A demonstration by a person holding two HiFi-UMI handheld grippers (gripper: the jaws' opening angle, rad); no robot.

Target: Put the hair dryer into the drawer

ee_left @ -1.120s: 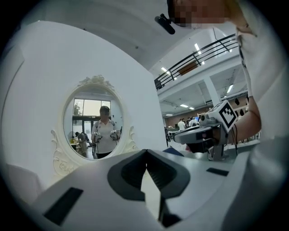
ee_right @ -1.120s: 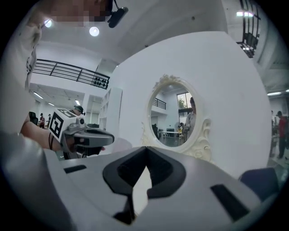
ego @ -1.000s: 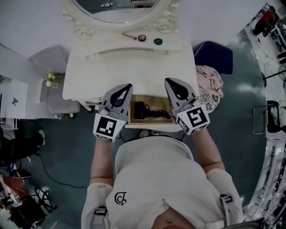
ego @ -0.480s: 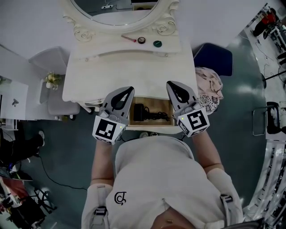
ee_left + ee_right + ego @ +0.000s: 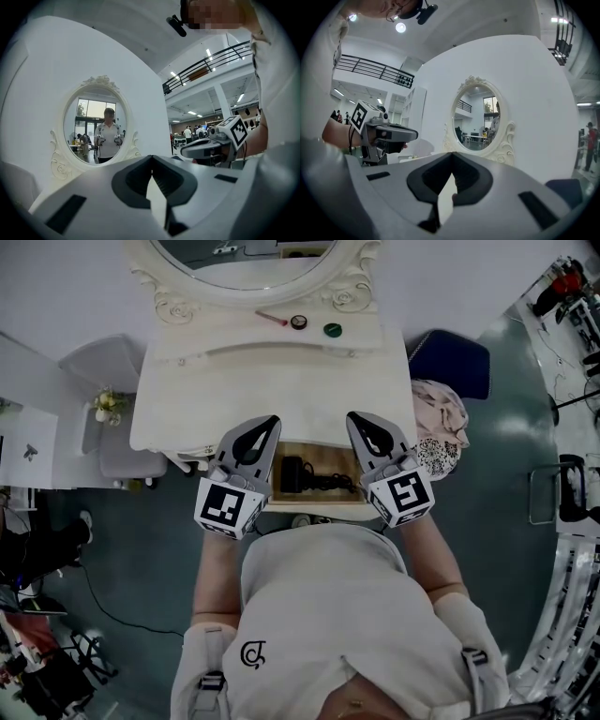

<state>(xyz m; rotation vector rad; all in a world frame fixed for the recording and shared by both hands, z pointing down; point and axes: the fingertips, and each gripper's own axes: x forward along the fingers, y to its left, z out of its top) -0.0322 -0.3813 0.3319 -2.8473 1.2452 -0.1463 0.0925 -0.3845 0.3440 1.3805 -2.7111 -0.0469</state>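
I am holding my left gripper at the left side of the drawer and my right gripper at its right side. Both are pointing level over the dressing table that the drawer slides out from. The jaws of both are pressed together with nothing between them, so I am carrying nothing.

The hair dryer is lying inside the drawer, body towards the left wall and cord trailing towards the right.

Very little is changing. Compared with a second ago, my hands are staying almost where they were and the jaws are staying closed. The drawer seems to be showing slightly less of its inside, as if it is sliding in a touch. The shift is small, and I cannot tell what is moving it.

I am reading this as the placing already done. What is left, if anything, is shutting the drawer without catching the cord on its front edge.
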